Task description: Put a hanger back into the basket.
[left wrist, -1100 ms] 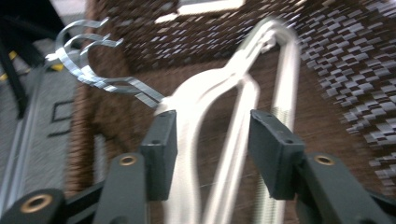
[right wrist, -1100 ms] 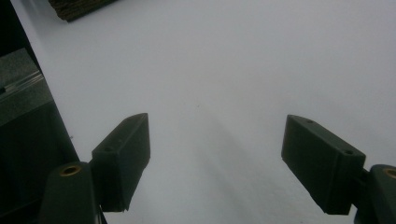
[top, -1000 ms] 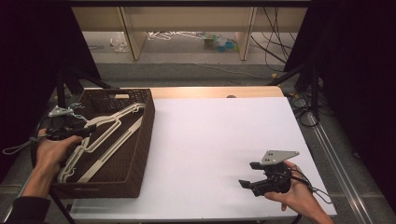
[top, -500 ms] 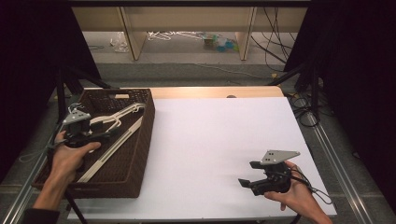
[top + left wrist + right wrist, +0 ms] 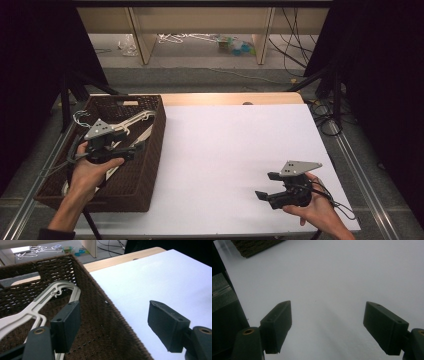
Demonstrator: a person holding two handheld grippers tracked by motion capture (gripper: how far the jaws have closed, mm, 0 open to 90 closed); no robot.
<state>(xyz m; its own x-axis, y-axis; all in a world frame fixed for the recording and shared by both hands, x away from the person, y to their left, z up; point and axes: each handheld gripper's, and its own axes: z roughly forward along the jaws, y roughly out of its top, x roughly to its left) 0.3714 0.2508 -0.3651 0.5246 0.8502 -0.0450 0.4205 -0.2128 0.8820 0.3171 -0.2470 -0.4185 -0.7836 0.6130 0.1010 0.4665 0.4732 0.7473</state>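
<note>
Jaws on my left gripper (image 5: 113, 325) stood spread wide with nothing between them, straddling the right wall of the wicker basket (image 5: 100, 302), one inside and one over the white worktop (image 5: 155, 277). Those of my right gripper (image 5: 327, 327) were parted too and empty, held low above the worktop's near right part, well apart from the basket. I judged the step in hand to be the reach for a hanger (image 5: 32, 306); the pale plastic hangers lay inside the basket, just beyond the left jaw. The next move called for swinging the gripper inward and lowering it so both jaws bracketed one hanger arm before closing. I counted one basket and two grippers; the hangers overlapped, at least two, and I could not tell exactly.
</note>
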